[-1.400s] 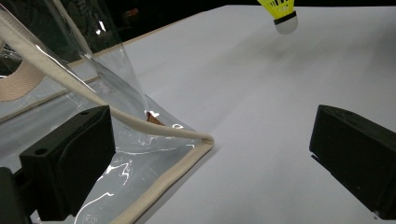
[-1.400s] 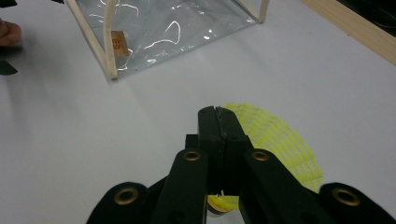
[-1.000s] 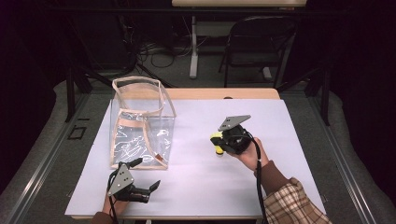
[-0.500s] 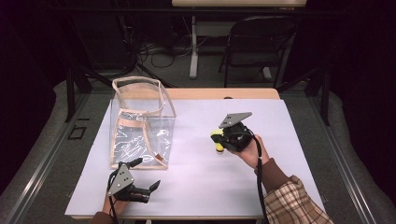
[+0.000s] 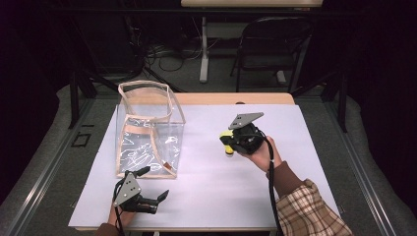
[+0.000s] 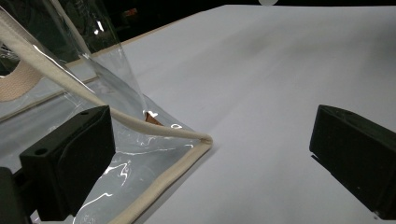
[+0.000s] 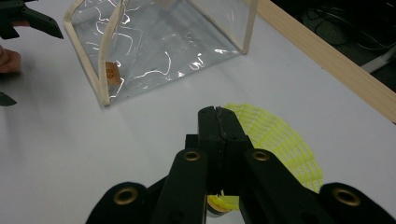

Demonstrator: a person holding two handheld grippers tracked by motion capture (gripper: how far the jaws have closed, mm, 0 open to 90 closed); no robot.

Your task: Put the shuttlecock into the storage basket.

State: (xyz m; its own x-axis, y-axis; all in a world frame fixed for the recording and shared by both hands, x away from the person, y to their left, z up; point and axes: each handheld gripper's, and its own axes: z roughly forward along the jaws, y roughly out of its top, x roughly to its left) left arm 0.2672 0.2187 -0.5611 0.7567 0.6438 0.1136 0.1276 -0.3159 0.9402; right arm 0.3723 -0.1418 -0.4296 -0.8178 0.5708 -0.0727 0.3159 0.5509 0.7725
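A clear plastic bag (image 5: 147, 132) with beige trim stands upright on the left half of the white table (image 5: 206, 196). In the left gripper view its front bottom corner (image 6: 201, 140) lies between the two wide-apart jaws. My left gripper (image 5: 153, 183) rests open on the table just in front of that corner, with nothing gripped. Right of the bag, my right gripper (image 5: 230, 145) points toward it, shut on a yellow mesh thing (image 5: 225, 136). In the right gripper view the yellow mesh thing (image 7: 275, 140) fans out to the right of the closed jaws of my right gripper (image 7: 217, 114).
A wooden strip (image 5: 231, 98) edges the table's far side. Behind it stand a black folding chair (image 5: 270, 49) and a white desk leg (image 5: 203, 49), with cables on the floor. A black frame post (image 5: 74, 93) rises at the left.
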